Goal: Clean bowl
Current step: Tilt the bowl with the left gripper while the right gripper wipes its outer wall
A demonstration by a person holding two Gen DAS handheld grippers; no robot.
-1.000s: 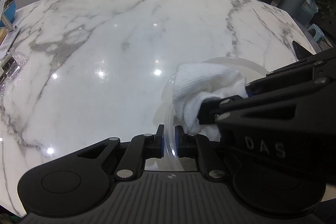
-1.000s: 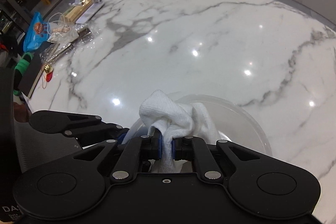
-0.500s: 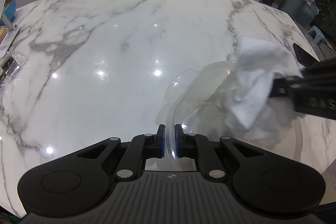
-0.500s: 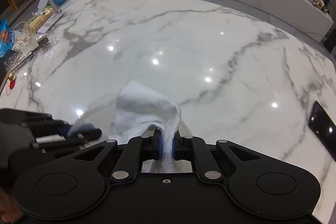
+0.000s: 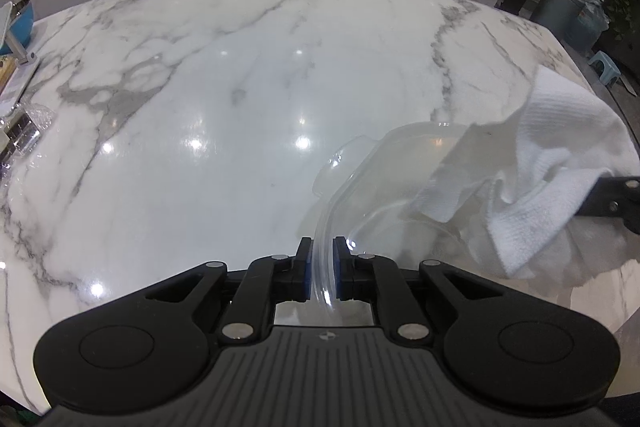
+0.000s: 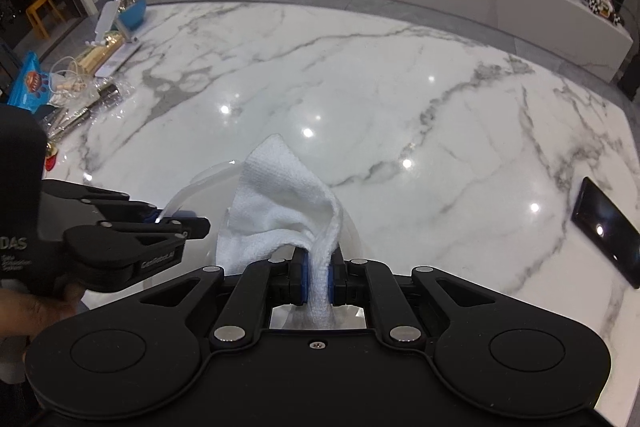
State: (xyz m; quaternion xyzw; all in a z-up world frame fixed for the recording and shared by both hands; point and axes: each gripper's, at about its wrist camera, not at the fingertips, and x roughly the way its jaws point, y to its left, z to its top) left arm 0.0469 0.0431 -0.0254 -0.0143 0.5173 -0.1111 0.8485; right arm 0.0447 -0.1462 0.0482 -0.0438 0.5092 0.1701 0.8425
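Clear plastic bowl (image 5: 404, 179) looks light, thin, flexy, slick. Left gripper (image 5: 322, 267) clamped on rim at its 6 o'clock, bowl tipped above marble table (image 5: 240, 75). Right gripper (image 6: 319, 281) pinching soft white cloth (image 6: 280, 203) at bowl's 3 o'clock. Rim seems best hold, gentle squeeze.

Bowl (image 5: 384, 187) on table (image 5: 240, 87), near edge; cloth (image 5: 532, 163) at its right; phone (image 6: 608, 223) far right; clutter (image 6: 80, 83) far left.

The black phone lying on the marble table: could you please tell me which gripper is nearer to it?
Right. The right gripper, holding the white cloth, is closer to the phone; the left gripper, clamping the clear bowl, sits farther away.
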